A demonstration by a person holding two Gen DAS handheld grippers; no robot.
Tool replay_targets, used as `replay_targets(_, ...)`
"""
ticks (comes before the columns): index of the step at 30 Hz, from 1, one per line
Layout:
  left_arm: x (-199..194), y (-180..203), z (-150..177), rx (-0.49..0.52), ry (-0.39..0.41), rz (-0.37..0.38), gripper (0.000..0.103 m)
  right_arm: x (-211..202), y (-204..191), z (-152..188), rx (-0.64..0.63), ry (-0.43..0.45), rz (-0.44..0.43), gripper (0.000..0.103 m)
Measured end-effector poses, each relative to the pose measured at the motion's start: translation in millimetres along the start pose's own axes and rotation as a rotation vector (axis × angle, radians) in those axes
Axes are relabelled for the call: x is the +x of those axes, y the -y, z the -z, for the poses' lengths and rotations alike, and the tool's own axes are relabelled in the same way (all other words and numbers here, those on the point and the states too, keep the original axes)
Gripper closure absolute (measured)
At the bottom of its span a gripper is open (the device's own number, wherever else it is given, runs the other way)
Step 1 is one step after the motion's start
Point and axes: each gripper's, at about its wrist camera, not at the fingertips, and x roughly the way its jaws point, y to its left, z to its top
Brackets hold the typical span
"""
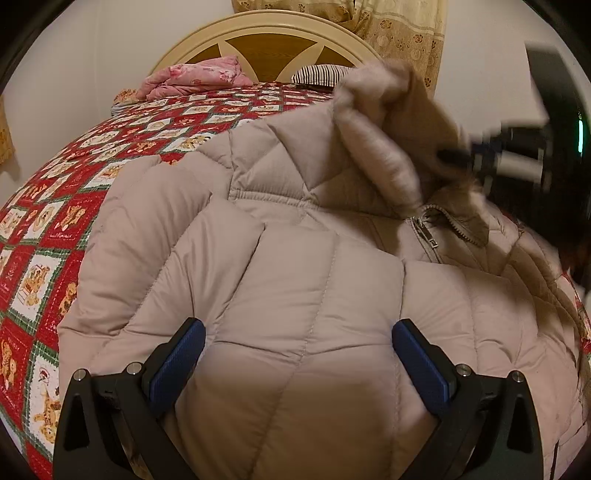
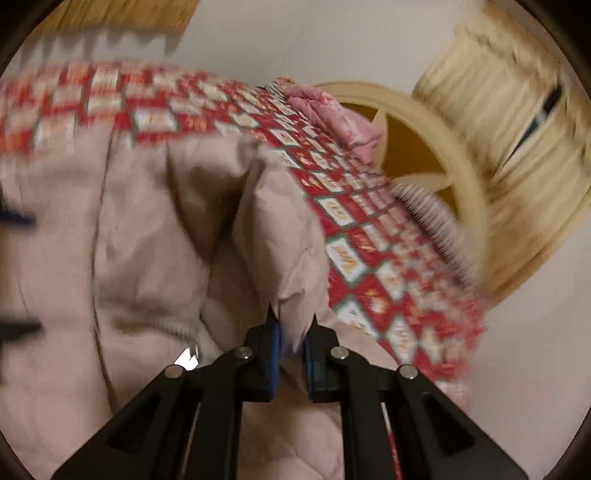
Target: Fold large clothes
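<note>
1. Bed [image 1: 55, 229], red patchwork quilt on it, carries everything; the headboard [image 1: 266, 33] sits at its far end with a pink folded blanket [image 1: 192, 79] and a striped pillow [image 1: 317, 74] against it.
2. The puffer coat [image 1: 295, 288] lies spread over the near half of the bed and reaches toward the right edge. It isn't folded yet; the zipper [image 1: 424, 230] and collar face up.
3. The hood [image 1: 380, 140] is off the coat body, lifted at the right-hand side and blurred.
4. Your right tongs [image 2: 291, 328] are clenched on a pinch of hood or collar fabric; padding bunches up between the blue pads. That view is heavily blurred, so exactly which edge you hold can't be told.
5. Your left tongs [image 1: 297, 354] are released, jaws wide, hovering over the coat's lower panel with nothing between them.
6. Step in hand, by my read: early in the fold, tucking the hood down onto the body.
7. Next move calls for you to carry the hood flat over the chest and keep the grip until it lands; the left tongs could pin the body, since slick padding is likely to slide.
</note>
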Motion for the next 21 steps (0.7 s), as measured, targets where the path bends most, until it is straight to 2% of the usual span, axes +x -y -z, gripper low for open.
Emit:
replay_targets(5,-24,-14,-10,-0.067,-0.020,0.057,0.001,25,-60,24,-0.139,-0.018,0.091,0.093)
replay_targets(7,-50,-16,-25,-0.055,0.052,0.070,0.001,25,-65,26,-0.149,0.008,0.120,0.093)
replay_targets(10,-66,-9,-74,-0.020,0.122,0.038,0.001,23,-63,28,-0.144,0.040,0.146,0.093)
replay_targets(13,-41,-9,-132,-0.033,0.129,0.008,0.001,20,-63,30,-0.150,0.064,0.150,0.094)
replay_targets(16,7,3,-162,0.019,0.089,-0.086,0.001,12,-65,29,-0.148,0.088,0.141,0.094)
replay_targets(19,56,13,-146,0.126,-0.022,-0.165,0.001,14,-60,29,-0.139,0.083,0.125,0.094)
replay_targets(21,79,12,-117,0.152,-0.099,-0.203,0.001,12,-58,29,-0.126,0.072,0.106,0.094)
